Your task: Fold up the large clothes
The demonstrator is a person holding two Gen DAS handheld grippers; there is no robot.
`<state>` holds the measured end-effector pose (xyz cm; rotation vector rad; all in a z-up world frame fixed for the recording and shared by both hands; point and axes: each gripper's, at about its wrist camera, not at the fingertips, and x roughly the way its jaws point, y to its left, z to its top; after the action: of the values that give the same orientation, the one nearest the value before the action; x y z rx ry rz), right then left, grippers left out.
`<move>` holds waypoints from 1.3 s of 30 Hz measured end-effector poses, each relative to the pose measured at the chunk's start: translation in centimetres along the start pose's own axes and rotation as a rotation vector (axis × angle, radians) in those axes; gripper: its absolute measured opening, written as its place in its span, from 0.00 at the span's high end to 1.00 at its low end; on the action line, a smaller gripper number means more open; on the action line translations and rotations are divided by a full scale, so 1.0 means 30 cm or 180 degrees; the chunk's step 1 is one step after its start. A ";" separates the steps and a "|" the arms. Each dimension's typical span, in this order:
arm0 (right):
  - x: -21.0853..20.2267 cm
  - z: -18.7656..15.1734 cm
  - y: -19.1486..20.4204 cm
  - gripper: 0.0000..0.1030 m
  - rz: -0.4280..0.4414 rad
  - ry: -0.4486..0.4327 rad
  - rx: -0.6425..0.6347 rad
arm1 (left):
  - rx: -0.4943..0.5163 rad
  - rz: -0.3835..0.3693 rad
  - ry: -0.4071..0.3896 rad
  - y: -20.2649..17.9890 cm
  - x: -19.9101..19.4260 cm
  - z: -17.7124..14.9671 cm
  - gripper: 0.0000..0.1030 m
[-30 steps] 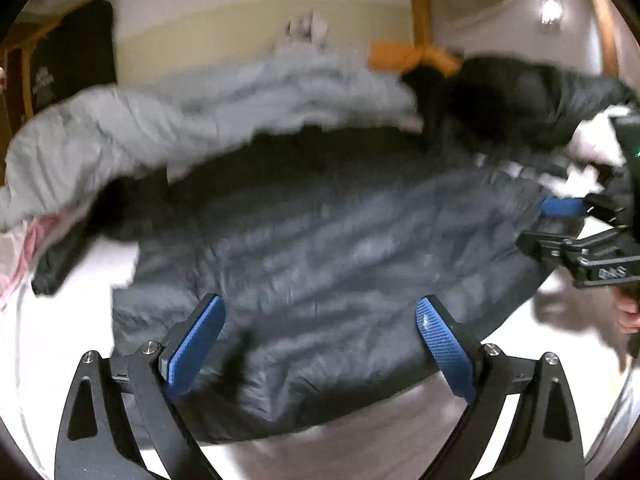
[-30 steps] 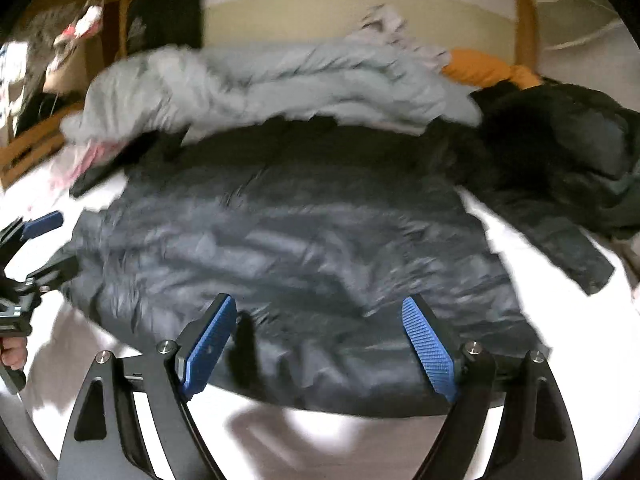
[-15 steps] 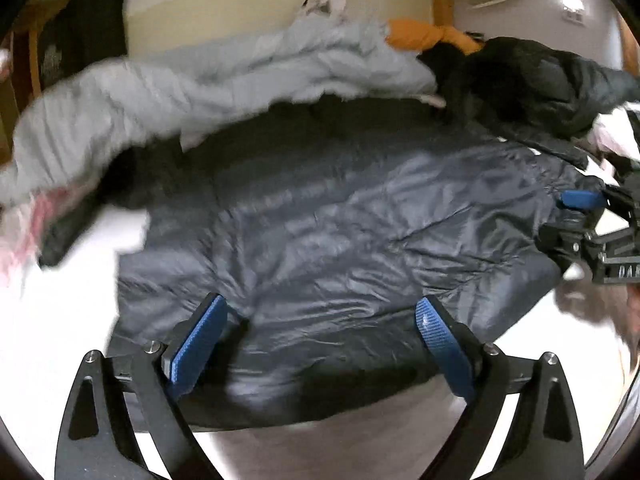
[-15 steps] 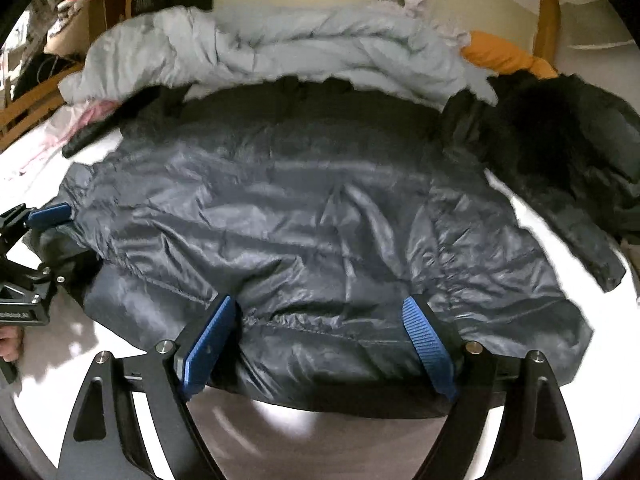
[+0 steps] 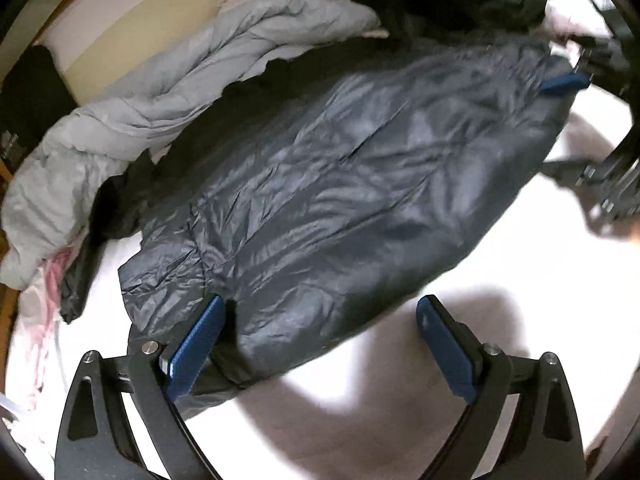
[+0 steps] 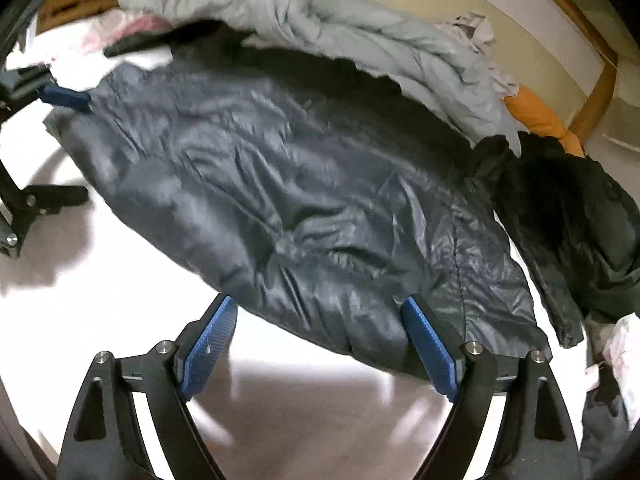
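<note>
A large dark grey puffer jacket (image 5: 340,184) lies spread flat on a white bed; it also shows in the right wrist view (image 6: 288,200). My left gripper (image 5: 320,348) is open at the jacket's near hem, its left finger over the fabric corner, its right finger over bare sheet. My right gripper (image 6: 320,344) is open at the hem at the other end, the hem edge lying between its jaws. Each gripper shows at the edge of the other's view: the right one (image 5: 568,128), the left one (image 6: 60,144).
A light grey padded coat (image 5: 168,92) is heaped behind the jacket. A black jacket (image 6: 568,216) lies to the right, an orange garment (image 6: 540,120) near the wooden bed frame (image 6: 600,72). Pink and white clothes (image 5: 44,296) lie at the left. White sheet (image 5: 400,400) is in front.
Both grippers have tilted and drawn back toward the jacket's near hem at its two ends. Both stayed open. The jacket lies much as before.
</note>
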<state>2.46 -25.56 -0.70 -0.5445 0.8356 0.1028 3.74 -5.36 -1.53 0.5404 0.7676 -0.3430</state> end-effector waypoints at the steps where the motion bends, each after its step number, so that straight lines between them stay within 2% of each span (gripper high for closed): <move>1: 0.005 0.000 -0.007 0.15 -0.0046 0.0006 0.0012 | -0.0014 0.0037 -0.0015 0.002 0.009 -0.002 0.05; 2: 0.009 -0.002 -0.015 0.15 -0.0111 0.0004 0.0032 | -0.0058 0.0063 -0.0034 0.009 0.012 -0.001 0.05; 4: 0.017 -0.003 -0.037 0.15 -0.0323 -0.0043 0.0074 | -0.0179 0.0262 -0.0078 0.026 0.021 0.006 0.06; 7: 0.044 0.001 -0.083 0.16 -0.0693 -0.0051 0.0137 | -0.0129 0.0693 -0.0135 0.045 0.048 -0.005 0.11; 8: 0.051 0.000 -0.103 0.21 -0.0728 -0.0037 0.0190 | -0.0155 0.0726 -0.0119 0.061 0.056 -0.010 0.24; 9: 0.052 -0.001 -0.116 0.42 -0.0693 -0.0026 0.0231 | -0.0226 0.0732 -0.0106 0.078 0.057 -0.014 0.50; 10: 0.055 -0.001 -0.135 0.59 -0.0635 -0.0008 0.0287 | -0.0311 0.0752 -0.0057 0.098 0.055 -0.019 0.63; 11: 0.050 -0.007 -0.150 0.63 -0.0557 -0.0004 0.0349 | -0.0355 0.0728 -0.0042 0.110 0.044 -0.025 0.69; 13: 0.017 -0.018 -0.153 0.76 -0.0496 -0.0038 0.0352 | -0.0299 0.0627 -0.0114 0.107 -0.012 -0.029 0.75; 15: -0.039 -0.038 -0.138 0.81 -0.0507 -0.0100 0.0344 | -0.0191 0.0676 -0.0147 0.083 -0.079 -0.037 0.77; 17: -0.097 -0.070 -0.124 0.82 -0.0429 -0.0114 0.0403 | -0.0281 0.0545 -0.0110 0.078 -0.138 -0.059 0.77; 20: -0.174 -0.123 -0.101 0.82 -0.0279 -0.0045 0.0373 | -0.0282 0.0347 0.0039 0.068 -0.184 -0.106 0.77; 23: -0.215 -0.161 -0.075 0.77 -0.0190 0.0034 0.0354 | -0.0279 0.0308 0.0162 0.059 -0.205 -0.146 0.73; 24: -0.228 -0.168 -0.069 0.70 -0.0195 0.0033 0.0341 | -0.0307 0.0315 0.0175 0.065 -0.210 -0.156 0.70; 25: -0.232 -0.169 -0.070 0.56 -0.0237 0.0030 0.0341 | -0.0347 0.0331 0.0168 0.073 -0.216 -0.166 0.68; 26: -0.240 -0.174 -0.074 0.47 -0.0320 0.0020 0.0355 | -0.0389 0.0339 0.0147 0.082 -0.219 -0.165 0.59; 27: -0.249 -0.182 -0.081 0.36 -0.0402 -0.0003 0.0379 | -0.0448 0.0356 0.0130 0.096 -0.223 -0.168 0.47; 28: -0.258 -0.189 -0.091 0.30 -0.0455 -0.0024 0.0412 | -0.0505 0.0397 0.0111 0.109 -0.228 -0.170 0.41; 29: -0.265 -0.190 -0.106 0.29 -0.0471 -0.0038 0.0464 | -0.0551 0.0433 0.0079 0.119 -0.235 -0.175 0.34; 33: -0.293 -0.153 -0.167 0.26 -0.0422 -0.0116 0.0565 | -0.0624 0.0401 -0.0016 0.176 -0.257 -0.145 0.28; 37: -0.323 -0.043 -0.210 0.22 -0.0631 -0.0342 0.0424 | -0.0588 0.0540 -0.0137 0.234 -0.265 -0.053 0.27; 39: -0.321 0.020 -0.245 0.18 -0.0637 -0.0439 0.0436 | -0.0632 0.0530 -0.0165 0.277 -0.254 0.001 0.26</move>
<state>-1.44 -30.39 9.71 -0.4833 0.6449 -0.0989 2.59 2.12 6.83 0.4035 0.6927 -0.1241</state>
